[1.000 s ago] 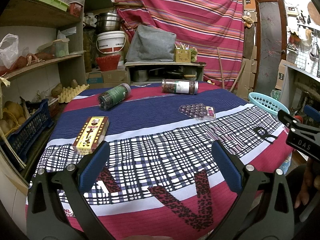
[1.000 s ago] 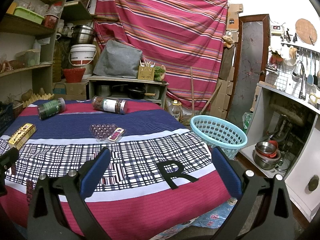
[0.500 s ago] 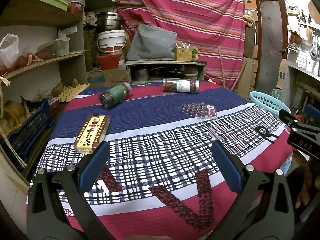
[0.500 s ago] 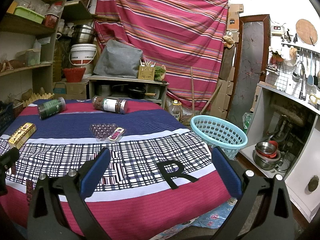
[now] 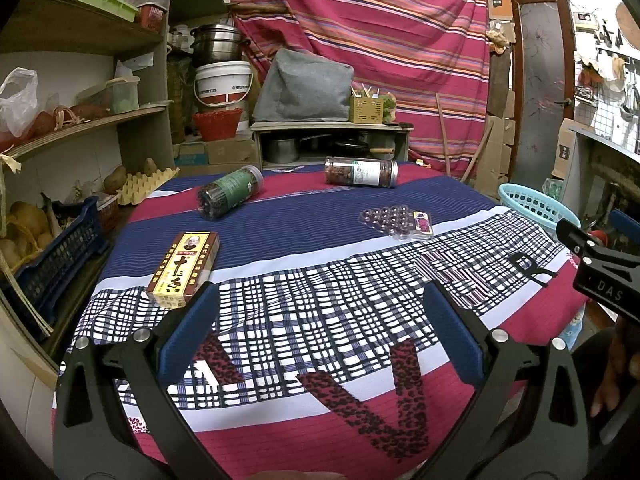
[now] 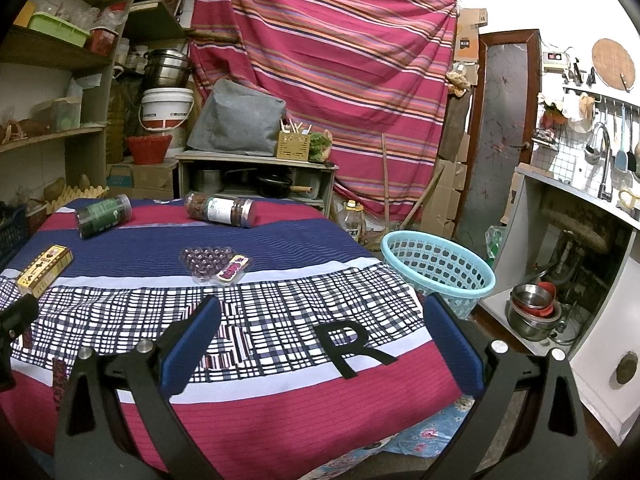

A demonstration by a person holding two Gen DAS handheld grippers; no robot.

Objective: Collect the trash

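Note:
On the patterned tablecloth (image 5: 320, 240) lie a yellow and brown box (image 5: 184, 268) (image 6: 45, 269), a dark jar with a green label (image 5: 230, 196) (image 6: 103, 216), a clear jar with a white label (image 5: 361, 172) (image 6: 220, 210) and a plastic blister tray (image 5: 396, 220) (image 6: 214, 264). A light blue basket (image 6: 438, 268) (image 5: 534, 204) stands on the floor off the table's right side. My left gripper (image 5: 320, 308) hovers open over the near edge, just right of the box. My right gripper (image 6: 320, 320) is open and empty above the near right corner.
Shelves (image 5: 80, 128) with bags, crates and an egg tray run along the left. A low cabinet (image 6: 256, 176) with pots, a bucket and a striped curtain (image 6: 340, 60) stand behind the table. Steel bowls (image 6: 534, 312) sit under a counter on the right.
Both views have barely shifted; the left wrist view drifted slightly. Nothing on the table moved, and both grippers stayed open.

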